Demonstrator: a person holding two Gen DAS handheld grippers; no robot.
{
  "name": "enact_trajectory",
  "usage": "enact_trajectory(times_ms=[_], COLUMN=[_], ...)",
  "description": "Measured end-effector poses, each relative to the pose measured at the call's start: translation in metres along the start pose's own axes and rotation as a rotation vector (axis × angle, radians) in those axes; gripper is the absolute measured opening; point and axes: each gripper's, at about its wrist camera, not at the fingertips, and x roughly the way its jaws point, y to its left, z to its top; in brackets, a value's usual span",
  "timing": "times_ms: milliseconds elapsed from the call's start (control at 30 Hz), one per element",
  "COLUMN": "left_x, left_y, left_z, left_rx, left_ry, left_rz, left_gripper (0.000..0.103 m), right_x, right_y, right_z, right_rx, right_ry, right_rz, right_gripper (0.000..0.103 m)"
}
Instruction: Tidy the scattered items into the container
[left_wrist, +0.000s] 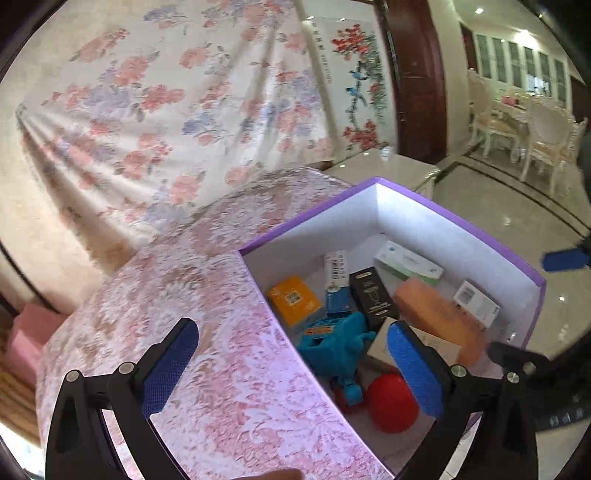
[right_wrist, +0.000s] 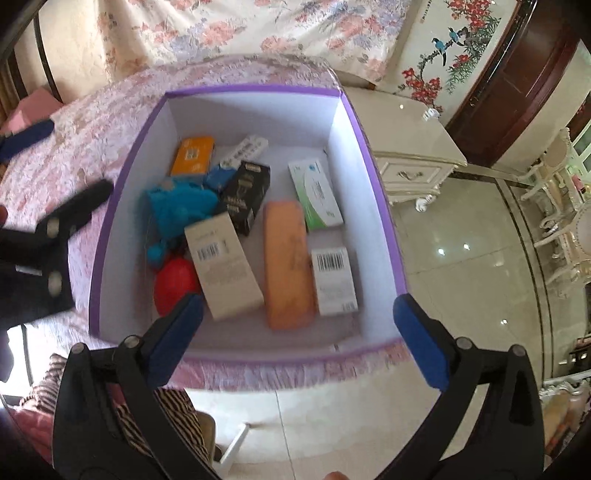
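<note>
Left wrist view: the left tongs are seen with their blue pads wide apart and nothing between them, over the pink floral bed cover at lower centre. The purple container occupies the right half of the frame. A yellow box, a black box, a teal toy, a red ball and an orange case lie inside it. No loose item is seen on the cover in this view.

Right wrist view: the right tongs are held above the container's near rim at lower centre, pads fully apart and empty. A cream box, a green-and-white box and a white barcoded box also rest on the container floor. The left tongs appear at the left edge, blurred.

Judgement: the deposit appears complete, and the step in hand is taken to be withdrawal. It is advised that the right tongs be lifted straight clear of the rim before any sideways travel, so that the light cardboard wall is not caught. The pads should be kept apart. The cover should then be checked for remaining items, since little of it is shown.
</note>
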Motion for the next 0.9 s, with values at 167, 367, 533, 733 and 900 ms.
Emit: enact_trajectory(times_ms=[167,367,533,733,900], left_x=[-0.002,-0.005,-0.006,-0.003,-0.001], left_y=[0.002,-0.005,-0.012,-0.010,-0.009], left_z=[0.007,0.014,0.012,0.009,0.008], left_rx=[-0.037,-0.039,-0.037,-0.038,-0.033], left_ry=[0.090,0.134,0.152,0.163,0.177], left_rz=[-0.153,-0.209,-0.204,-0.192,-0.198], left_gripper=[0.103,0.103,0.103,0.103,0.103], right_x=[-0.012,-0.024,-0.030,-0.025,-0.023], right_y=[-0.002,-0.005,-0.005,0.000,0.004], right_z=[-0.010,-0.011,-0.012,-0.013,-0.013], right_rx=[-0.019,-0.022,-0.023,-0.032,-0.041], right_ry=[0.041,0.054,0.050,0.061,0.063], right_rz=[-0.014,-0.009,-0.011,-0.003,0.003], right_gripper=[0.102,0.102,0.102,0.102,0.102])
